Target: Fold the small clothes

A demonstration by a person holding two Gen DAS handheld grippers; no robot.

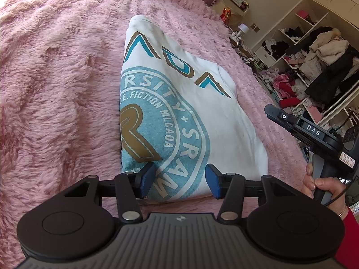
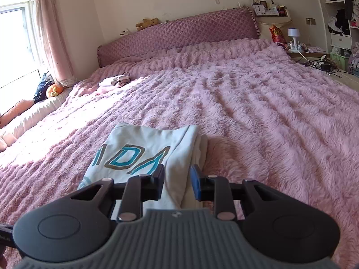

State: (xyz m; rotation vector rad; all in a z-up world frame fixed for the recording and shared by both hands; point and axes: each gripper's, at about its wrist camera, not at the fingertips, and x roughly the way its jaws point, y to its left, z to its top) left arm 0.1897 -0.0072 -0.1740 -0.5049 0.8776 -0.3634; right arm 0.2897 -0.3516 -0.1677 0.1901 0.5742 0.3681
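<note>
- Far left, right-wrist view: window w/ pink curtain [image 2: 50, 33], cushions below it. Sunlight falls across the bed's left side.
- Upper left-centre, same view: teddy bear [image 2: 147, 23] on the quilted headboard [image 2: 179, 33]; small pink garment [image 2: 114, 81] lying on the blanket further down, well apart from the work area.
- Fluffy pink blanket [image 1: 56, 78] fills most of both frames; serves as the folding surface.
- Centre of left-wrist view: white T-shirt [image 1: 224, 116] w/ blue round print, lying on the blanket as a narrow stack, print up. Looks mostly folded already, prob. one more fold or a tidy-up left.
- Bottom centre, left-wrist view: left gripper [image 1: 180, 179], jaws spread wide, hovering over the shirt's near edge, nothing pinched. Prob. lined up there to take the hem.
- Bottom centre, right-wrist view: right gripper [image 2: 177, 185], jaws apart w/ a narrower gap, over the shirt's layered side edge; holding nothing as far as I can tell.
- Right side, left-wrist view: same right gripper seen from outside, the person's hand [image 1: 323, 186] on its handle, off the shirt's right edge.
- Far right: open wardrobe [image 1: 314, 62] stuffed w/ clothes; nightstand clutter at the bed's upper right.
</note>
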